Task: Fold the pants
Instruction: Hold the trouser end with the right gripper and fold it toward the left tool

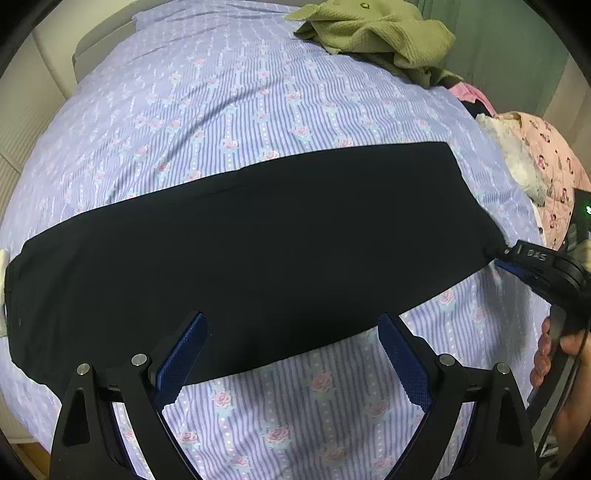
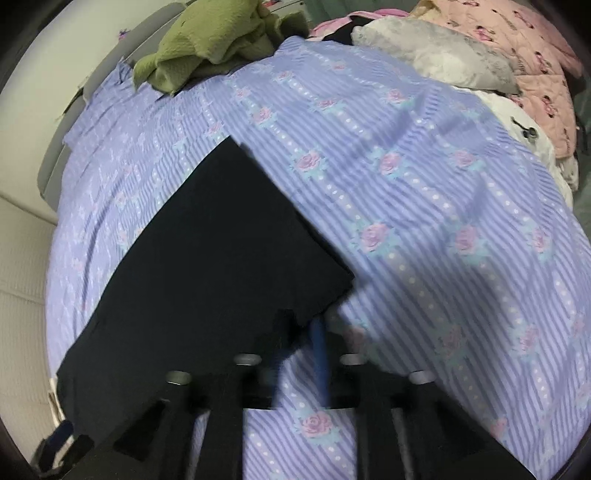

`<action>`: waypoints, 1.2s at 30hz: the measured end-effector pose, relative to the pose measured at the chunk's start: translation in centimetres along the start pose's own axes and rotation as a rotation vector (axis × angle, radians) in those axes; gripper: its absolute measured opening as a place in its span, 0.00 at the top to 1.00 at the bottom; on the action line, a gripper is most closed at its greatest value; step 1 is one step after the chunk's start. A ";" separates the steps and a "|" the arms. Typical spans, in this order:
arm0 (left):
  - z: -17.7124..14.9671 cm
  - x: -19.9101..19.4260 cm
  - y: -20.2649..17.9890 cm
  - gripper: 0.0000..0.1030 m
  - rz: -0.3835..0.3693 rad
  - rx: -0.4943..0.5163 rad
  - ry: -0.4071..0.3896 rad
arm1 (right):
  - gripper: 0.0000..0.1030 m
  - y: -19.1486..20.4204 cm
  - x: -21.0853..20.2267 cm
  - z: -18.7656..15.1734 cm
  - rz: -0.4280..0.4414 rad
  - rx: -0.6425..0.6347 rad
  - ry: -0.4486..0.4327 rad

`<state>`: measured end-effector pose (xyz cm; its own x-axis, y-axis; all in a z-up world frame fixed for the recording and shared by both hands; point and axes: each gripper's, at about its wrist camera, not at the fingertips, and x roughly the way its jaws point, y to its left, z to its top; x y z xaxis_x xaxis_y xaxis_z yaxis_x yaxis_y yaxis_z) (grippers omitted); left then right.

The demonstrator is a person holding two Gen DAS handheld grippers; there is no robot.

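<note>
Black pants [image 1: 258, 236] lie flat across a purple striped floral bedsheet [image 1: 229, 99], folded lengthwise into a long band. My left gripper [image 1: 291, 354] is open, hovering over the near edge of the pants at their middle, holding nothing. My right gripper [image 1: 498, 254] appears in the left wrist view at the right end of the pants, closed on the leg-end corner. In the blurred right wrist view the right gripper [image 2: 301, 325] has its fingers close together on the near corner of the pants [image 2: 207, 266].
A green garment [image 1: 376, 33] lies bunched at the far end of the bed. A pink quilt [image 1: 546, 166] and white fluffy fabric [image 1: 517, 158] lie on the right. A light padded wall [image 2: 22, 266] runs along the left side of the bed.
</note>
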<state>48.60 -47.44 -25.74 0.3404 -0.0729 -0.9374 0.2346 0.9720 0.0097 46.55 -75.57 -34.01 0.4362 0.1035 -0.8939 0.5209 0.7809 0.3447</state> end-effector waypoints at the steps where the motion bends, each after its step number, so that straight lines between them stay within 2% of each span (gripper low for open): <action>1: 0.1 -0.1 0.0 0.08 -0.002 -0.002 -0.003 | 0.47 -0.3 -0.8 0.0 -0.004 0.009 -0.032; 3: 0.2 -0.3 -0.1 0.08 -0.005 -0.004 -0.012 | 0.44 -0.9 -2.3 -0.2 0.006 0.033 -0.095; 4: 0.3 -0.3 -0.2 0.08 -0.007 -0.003 -0.016 | 0.44 -1.1 -2.6 -0.3 0.018 0.041 -0.098; 12: 0.6 0.6 -2.1 0.08 -0.011 0.030 -0.002 | 0.44 -2.1 1.2 0.3 0.089 0.019 0.008; 20: 1.2 1.0 -3.5 0.08 -0.012 0.046 -0.002 | 0.43 -2.2 4.3 1.7 0.155 -0.003 0.025; 25: 1.3 0.7 -4.1 0.08 -0.023 0.070 -0.001 | 0.42 -1.9 4.4 2.3 0.188 -0.026 0.033; 28: 1.2 0.0 -4.4 0.08 -0.036 0.088 -0.018 | 0.43 -2.1 3.9 2.2 0.242 -0.071 0.046; 32: 1.2 0.2 -5.2 0.08 -0.037 0.111 -0.007 | 0.43 -2.6 4.8 2.8 0.255 -0.018 0.059; 33: 1.2 0.2 -5.3 0.08 -0.045 0.110 -0.004 | 0.46 -2.5 4.9 2.9 0.259 -0.003 0.058; 35: 1.1 -0.2 -5.4 0.08 -0.059 0.107 -0.002 | 0.59 -2.1 4.5 3.0 0.272 -0.005 0.064; 36: 1.1 -0.4 -5.4 0.08 -0.066 0.109 -0.006 | 0.69 -1.9 4.2 2.9 0.310 -0.006 0.071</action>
<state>48.18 -52.92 -25.02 0.3261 -0.1379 -0.9352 0.3545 0.9349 -0.0143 49.51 -78.46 -37.60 0.5214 0.3794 -0.7643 0.3667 0.7092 0.6022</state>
